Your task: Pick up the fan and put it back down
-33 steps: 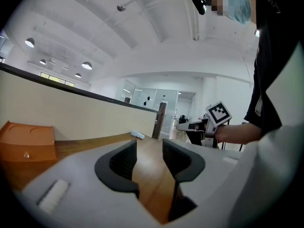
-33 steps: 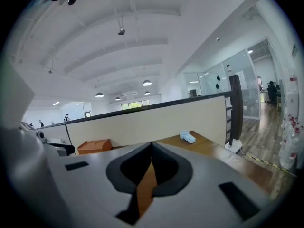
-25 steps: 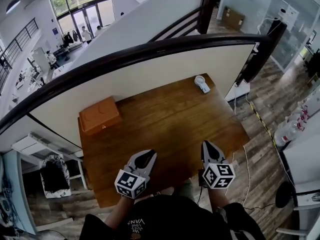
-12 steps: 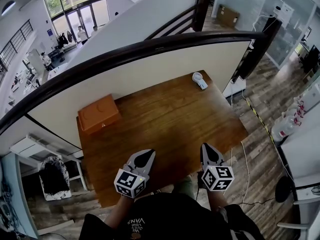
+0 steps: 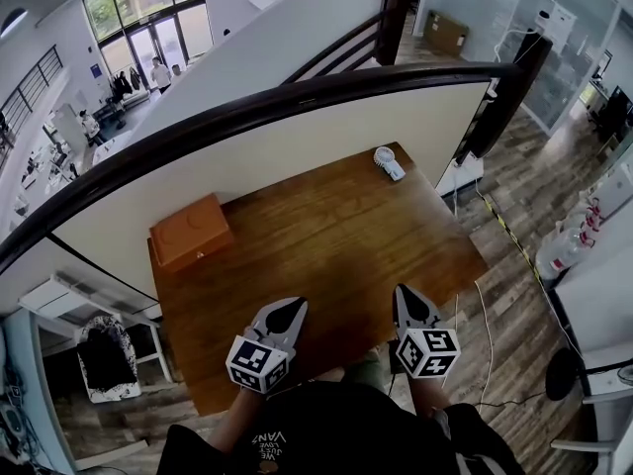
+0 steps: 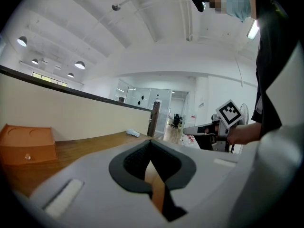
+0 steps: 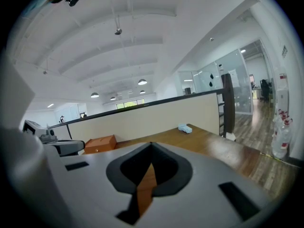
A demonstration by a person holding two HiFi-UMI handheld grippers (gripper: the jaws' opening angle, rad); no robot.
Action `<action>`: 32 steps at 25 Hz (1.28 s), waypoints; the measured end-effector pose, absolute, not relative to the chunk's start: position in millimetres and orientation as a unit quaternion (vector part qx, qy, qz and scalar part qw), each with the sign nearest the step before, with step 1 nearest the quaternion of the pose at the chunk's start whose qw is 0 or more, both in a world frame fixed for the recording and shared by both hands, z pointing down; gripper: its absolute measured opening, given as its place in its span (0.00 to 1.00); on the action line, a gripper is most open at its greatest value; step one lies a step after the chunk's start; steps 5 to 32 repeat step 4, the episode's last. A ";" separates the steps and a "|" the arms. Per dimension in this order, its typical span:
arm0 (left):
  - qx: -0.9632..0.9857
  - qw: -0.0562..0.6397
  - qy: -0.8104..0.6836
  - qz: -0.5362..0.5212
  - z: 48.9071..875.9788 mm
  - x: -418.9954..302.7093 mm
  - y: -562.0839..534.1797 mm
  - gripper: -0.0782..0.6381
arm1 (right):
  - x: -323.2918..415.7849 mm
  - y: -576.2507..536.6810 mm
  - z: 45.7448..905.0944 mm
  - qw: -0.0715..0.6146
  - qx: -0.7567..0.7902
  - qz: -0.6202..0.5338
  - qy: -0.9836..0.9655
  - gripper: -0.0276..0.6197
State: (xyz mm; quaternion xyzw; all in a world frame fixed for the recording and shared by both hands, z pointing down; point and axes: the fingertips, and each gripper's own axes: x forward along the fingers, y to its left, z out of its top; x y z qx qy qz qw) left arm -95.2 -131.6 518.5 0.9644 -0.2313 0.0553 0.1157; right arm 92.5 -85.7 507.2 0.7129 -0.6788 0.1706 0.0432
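A small white hand fan (image 5: 388,162) lies flat at the far right corner of the wooden table (image 5: 336,236); it shows as a pale speck in the left gripper view (image 6: 133,133) and in the right gripper view (image 7: 185,128). My left gripper (image 5: 290,312) hovers over the near edge of the table, left of centre, jaws shut with nothing in them. My right gripper (image 5: 409,298) hovers over the near edge on the right, also shut and empty. Both point toward the far wall, well short of the fan.
An orange box (image 5: 192,231) sits at the far left corner of the table, against the curved cream partition wall (image 5: 297,146). A cable (image 5: 487,325) trails on the floor to the right of the table. Plastic bottles (image 5: 567,250) stand on the floor further right.
The left gripper's jaws have come together from slightly apart. The head view has shifted a little, so the fan sits slightly higher and further left. Both grippers have kept their places.
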 end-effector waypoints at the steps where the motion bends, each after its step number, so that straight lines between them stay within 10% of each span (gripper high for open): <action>1: 0.964 0.116 -0.232 0.055 519.0 -94.0 -132.1 0.12 | 93.6 -86.0 507.5 0.043 0.713 0.171 -0.679 0.06; 32: 0.964 0.117 -0.232 0.055 519.7 -89.7 -133.6 0.12 | 96.7 -87.7 508.6 0.044 0.711 0.171 -0.681 0.06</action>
